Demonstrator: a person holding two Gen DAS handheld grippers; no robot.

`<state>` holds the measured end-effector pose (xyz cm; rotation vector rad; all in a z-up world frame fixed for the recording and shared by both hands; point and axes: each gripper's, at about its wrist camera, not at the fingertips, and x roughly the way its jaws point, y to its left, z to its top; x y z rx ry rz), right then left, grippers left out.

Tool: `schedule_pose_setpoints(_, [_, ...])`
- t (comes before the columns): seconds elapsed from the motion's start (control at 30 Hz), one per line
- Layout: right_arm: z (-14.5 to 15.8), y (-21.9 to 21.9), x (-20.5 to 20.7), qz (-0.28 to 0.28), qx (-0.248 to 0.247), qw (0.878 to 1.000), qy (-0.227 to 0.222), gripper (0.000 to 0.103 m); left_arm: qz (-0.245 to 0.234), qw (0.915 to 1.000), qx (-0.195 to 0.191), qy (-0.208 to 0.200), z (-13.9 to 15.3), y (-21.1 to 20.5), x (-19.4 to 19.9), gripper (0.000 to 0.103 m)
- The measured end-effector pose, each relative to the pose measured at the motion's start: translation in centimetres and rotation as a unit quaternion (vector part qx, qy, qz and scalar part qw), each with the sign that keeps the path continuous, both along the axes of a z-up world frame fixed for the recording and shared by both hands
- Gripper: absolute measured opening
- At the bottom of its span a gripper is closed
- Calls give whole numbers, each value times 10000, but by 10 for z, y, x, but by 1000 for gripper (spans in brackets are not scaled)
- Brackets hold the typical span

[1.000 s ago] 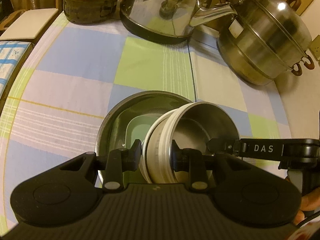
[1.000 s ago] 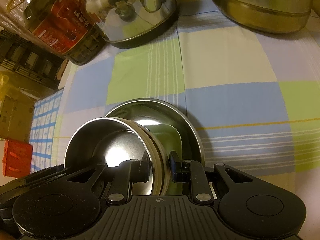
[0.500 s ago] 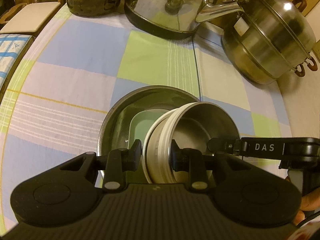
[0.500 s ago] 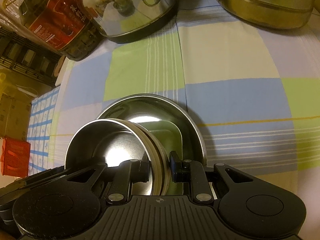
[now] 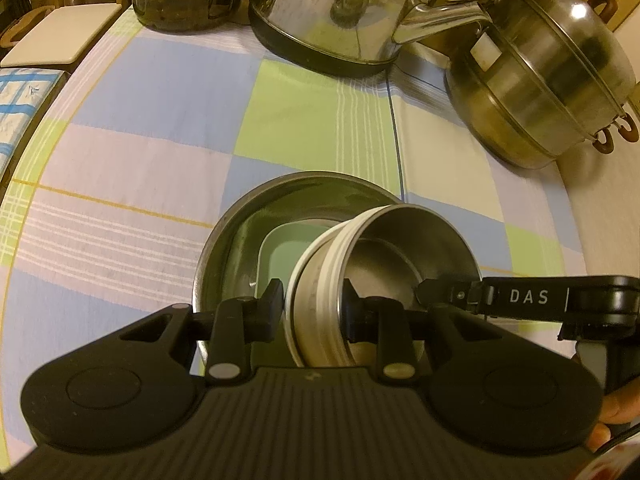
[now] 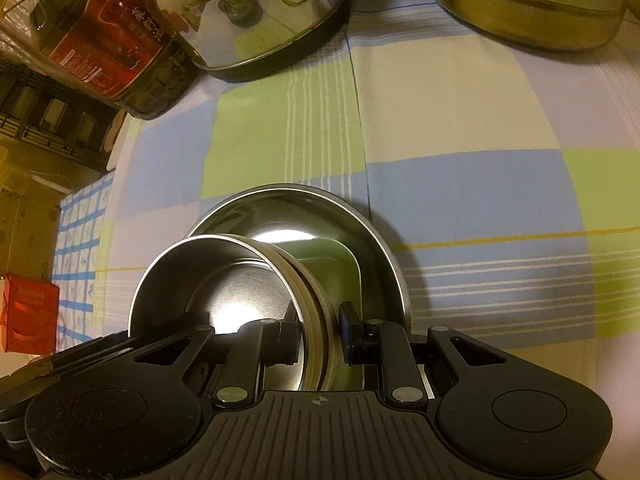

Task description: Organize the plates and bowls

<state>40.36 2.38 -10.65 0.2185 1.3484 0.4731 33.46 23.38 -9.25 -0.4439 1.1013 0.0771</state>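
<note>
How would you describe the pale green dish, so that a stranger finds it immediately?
On the checked tablecloth, find the wide round steel plate nearest the camera. The pale green rectangular dish lies inside it, partly behind the white-banded steel bowl. It alone is coloured and has rounded corners.

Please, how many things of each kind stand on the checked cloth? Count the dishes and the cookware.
Steel bowl: 1
Steel plate: 1
Green dish: 1
Kettle: 1
Lidded pot: 1
Oil bottle: 1
Total: 6
</note>
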Motion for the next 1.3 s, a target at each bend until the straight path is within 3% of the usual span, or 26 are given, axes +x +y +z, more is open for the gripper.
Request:
schedule_pose_setpoints(0.5, [1, 2, 1, 85, -102, 9998, -116, 20, 71, 9999, -55, -48, -2, 1, 1, 26])
schedule_pose_setpoints(1.0, [5, -14, -2, -75, 342, 9993, -162, 21, 117, 9999, -46, -100, 3, 1, -3, 26])
schedule_pose_setpoints(1.3, [13, -26, -11, -220, 620, 9975, -259, 21, 71, 9993, -25, -361, 21, 1, -12, 26])
